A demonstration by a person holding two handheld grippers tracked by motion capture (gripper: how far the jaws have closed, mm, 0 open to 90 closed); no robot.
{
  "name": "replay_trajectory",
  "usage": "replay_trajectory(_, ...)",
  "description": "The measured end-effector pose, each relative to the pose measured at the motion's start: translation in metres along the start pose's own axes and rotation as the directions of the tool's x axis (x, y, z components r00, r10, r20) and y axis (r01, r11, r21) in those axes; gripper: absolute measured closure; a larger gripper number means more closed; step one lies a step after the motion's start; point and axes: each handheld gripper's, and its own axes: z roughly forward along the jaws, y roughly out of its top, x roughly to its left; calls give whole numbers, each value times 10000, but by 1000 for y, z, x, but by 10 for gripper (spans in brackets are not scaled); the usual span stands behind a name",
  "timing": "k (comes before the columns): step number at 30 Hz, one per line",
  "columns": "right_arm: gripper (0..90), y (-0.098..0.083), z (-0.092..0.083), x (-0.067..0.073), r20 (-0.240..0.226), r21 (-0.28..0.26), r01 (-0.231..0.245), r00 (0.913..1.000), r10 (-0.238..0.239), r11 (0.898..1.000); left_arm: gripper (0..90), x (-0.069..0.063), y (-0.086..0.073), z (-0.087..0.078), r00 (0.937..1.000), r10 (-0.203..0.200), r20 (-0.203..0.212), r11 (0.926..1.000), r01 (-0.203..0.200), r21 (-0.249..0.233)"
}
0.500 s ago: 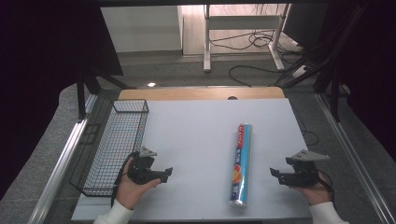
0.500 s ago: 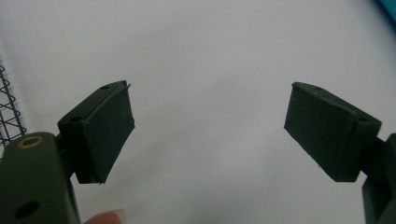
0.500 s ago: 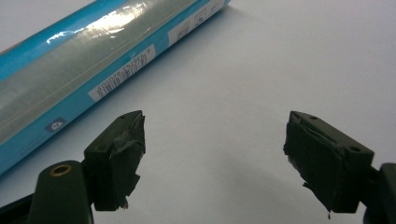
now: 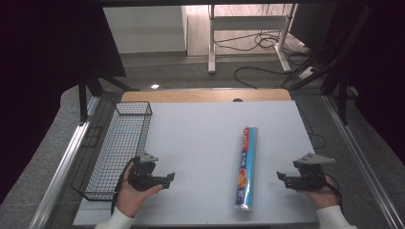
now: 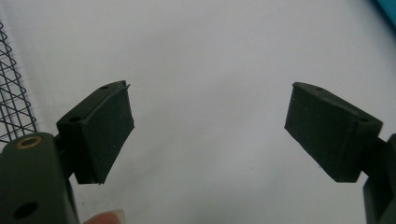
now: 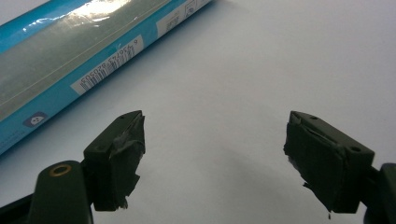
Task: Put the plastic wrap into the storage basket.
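A long blue roll in shiny wrap [image 4: 246,168] lies lengthwise on the white table top [image 4: 200,138], right of centre. In the right gripper view the roll [image 6: 79,60] crosses the upper left, with a barcode label facing up. My right gripper [image 4: 282,179] is held low at the front right, a short way right of the roll, jaws wide apart and empty [image 6: 212,158]. My left gripper [image 4: 167,180] is at the front left beside the wire basket [image 4: 117,148], open with nothing between its pads [image 5: 208,135]. A corner of the roll [image 5: 387,9] peeks in at top right.
The black wire basket's mesh [image 5: 14,98] stands close on the left gripper's left side. A wooden strip [image 4: 205,95] borders the table's far edge. Metal rails [image 4: 62,167] run along both sides. Desk legs and cables [image 4: 253,43] are on the floor beyond.
Both hands hold almost the same places as half a second ago; the roll and basket have not moved.
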Motion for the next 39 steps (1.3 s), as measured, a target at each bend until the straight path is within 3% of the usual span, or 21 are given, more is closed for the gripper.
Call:
replay_trajectory(18,192,1,2,-3,42,-208,-182,9998,183,9996,151,-3,0,0,9997,-230,124,9997,230,29)
replay_trajectory(26,192,2,1,-4,81,-276,-382,9992,384,9989,149,-17,14,-5,9991,71,407,9998,-63,-200)
replay_trajectory(39,192,0,0,-6,201,-157,-244,9995,247,9996,137,-43,43,7,9929,258,1158,9994,-229,-261)
